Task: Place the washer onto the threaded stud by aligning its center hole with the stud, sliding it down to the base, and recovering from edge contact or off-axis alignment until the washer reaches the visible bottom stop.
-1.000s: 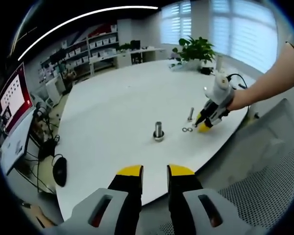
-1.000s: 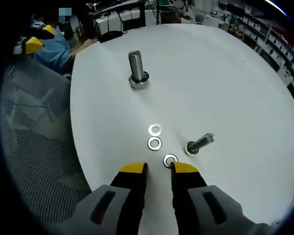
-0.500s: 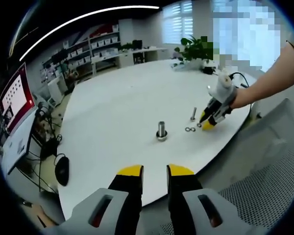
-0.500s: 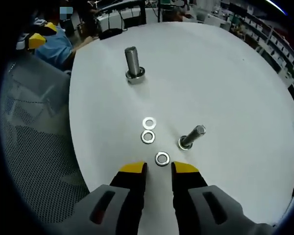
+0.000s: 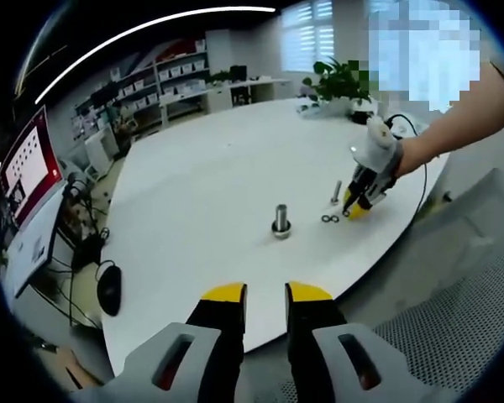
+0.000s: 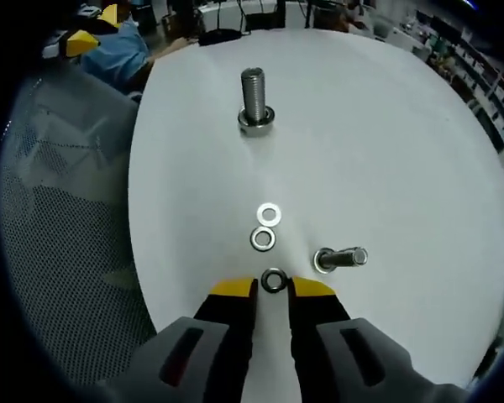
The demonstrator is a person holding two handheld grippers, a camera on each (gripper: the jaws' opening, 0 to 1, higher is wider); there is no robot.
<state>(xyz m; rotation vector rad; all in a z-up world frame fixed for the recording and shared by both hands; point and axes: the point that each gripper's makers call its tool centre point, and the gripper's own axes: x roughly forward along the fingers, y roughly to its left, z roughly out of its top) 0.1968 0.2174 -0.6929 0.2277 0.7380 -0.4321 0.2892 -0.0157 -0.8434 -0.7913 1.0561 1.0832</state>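
washer [image 6: 273,280] between right gripper [image 6: 273,288] tips, near table edge [image 6: 143,277]

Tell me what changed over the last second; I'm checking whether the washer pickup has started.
The right claw has closed in on the nearest washer, which now sits between its yellow tips; before, it lay just ahead of them. Whether it is gripped is unclear. The other two washers, the large stud and the small stud stayed put on the table. The left claw still hangs back at the table edge.
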